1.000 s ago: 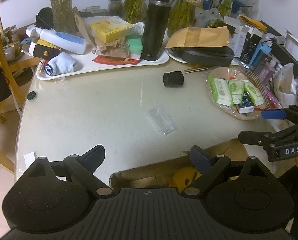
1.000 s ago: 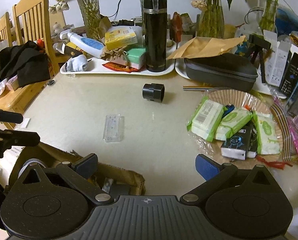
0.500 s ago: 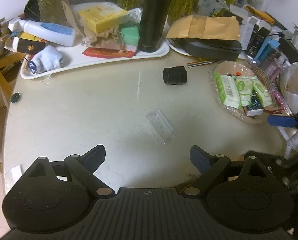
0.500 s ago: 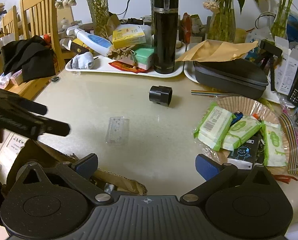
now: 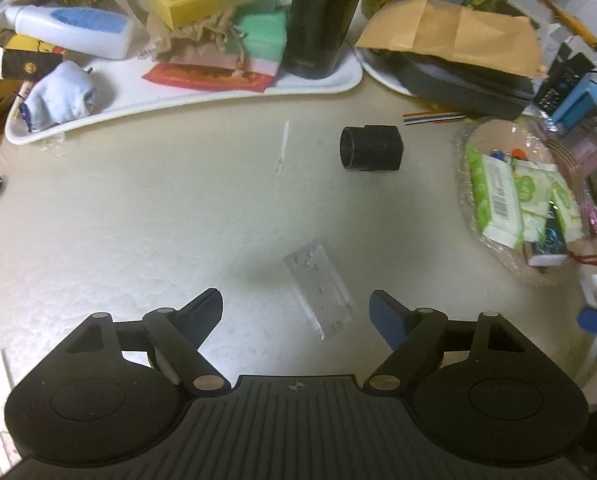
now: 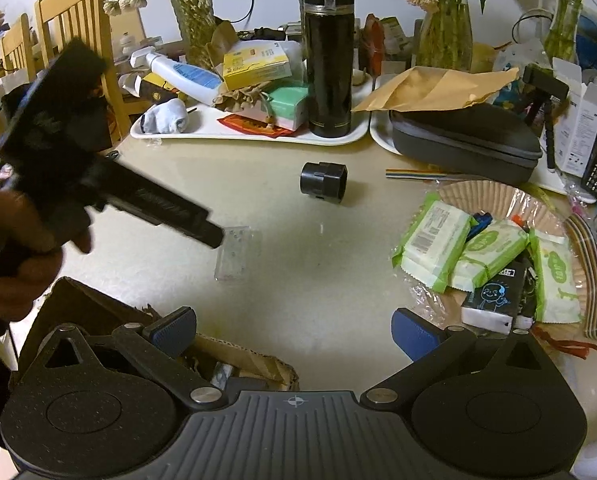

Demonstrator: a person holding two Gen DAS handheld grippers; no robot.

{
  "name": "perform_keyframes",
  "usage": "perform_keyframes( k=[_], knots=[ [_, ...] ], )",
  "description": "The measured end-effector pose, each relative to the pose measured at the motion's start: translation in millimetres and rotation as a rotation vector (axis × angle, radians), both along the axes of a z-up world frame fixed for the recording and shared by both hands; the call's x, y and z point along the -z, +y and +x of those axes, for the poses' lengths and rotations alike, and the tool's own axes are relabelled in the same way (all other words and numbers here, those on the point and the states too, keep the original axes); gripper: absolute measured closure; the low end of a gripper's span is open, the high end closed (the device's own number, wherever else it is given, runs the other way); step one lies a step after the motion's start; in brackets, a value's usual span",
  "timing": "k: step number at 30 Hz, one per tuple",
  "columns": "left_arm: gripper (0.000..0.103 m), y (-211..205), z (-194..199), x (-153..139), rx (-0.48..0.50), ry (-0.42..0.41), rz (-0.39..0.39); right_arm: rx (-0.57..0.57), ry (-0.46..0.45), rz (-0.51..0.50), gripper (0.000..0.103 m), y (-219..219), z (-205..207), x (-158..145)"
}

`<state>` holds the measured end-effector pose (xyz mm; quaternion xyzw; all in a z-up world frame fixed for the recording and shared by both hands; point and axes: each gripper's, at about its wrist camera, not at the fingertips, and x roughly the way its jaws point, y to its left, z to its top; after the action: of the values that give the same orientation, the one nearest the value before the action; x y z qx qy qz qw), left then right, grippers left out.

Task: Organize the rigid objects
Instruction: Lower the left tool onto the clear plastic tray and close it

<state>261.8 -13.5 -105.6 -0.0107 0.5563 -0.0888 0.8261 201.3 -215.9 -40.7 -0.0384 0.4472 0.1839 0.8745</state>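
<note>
Clear plastic block flat on the pale, faintly pebbled table, left claw closing in.

Left wrist view: left gripper (image 5: 296, 312) parted, jaws just narrowing, nothing pinched; clear plastic block (image 5: 320, 286), a flat rectangle with small holes, lying slantwise just ahead of the blue ribbed pads (image 5: 384, 314); short black cylinder (image 5: 371, 148) on its side farther off.
Right wrist view: right gripper (image 6: 294, 330) wide apart and empty above a torn cardboard box (image 6: 240, 354); same clear block (image 6: 237, 253) under the left tool's blurred tip.
</note>
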Motion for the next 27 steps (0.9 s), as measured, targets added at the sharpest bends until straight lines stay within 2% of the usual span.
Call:
perform_keyframes(
  k=[4, 14, 17, 21, 27],
  knots=[
    [0.025, -8, 15, 10, -0.028, 0.048, 0.005, 0.004, 0.015, 0.001, 0.0, -1, 1, 1],
    [0.046, -28, 41, 38, -0.13, 0.177, 0.041, 0.009, 0.03, 0.008, 0.0, -2, 1, 2],
    [0.052, -37, 44, 37, -0.151, 0.18, 0.095, 0.011, 0.033, 0.01, 0.0, -2, 1, 2],
    [0.068, -41, 44, 37, -0.176, 0.179, 0.16, 0.021, 0.039, 0.009, 0.0, -3, 2, 3],
    [0.07, -40, 42, 36, -0.166, 0.175, 0.169, 0.022, 0.04, 0.006, 0.0, -3, 2, 4]
  ],
)
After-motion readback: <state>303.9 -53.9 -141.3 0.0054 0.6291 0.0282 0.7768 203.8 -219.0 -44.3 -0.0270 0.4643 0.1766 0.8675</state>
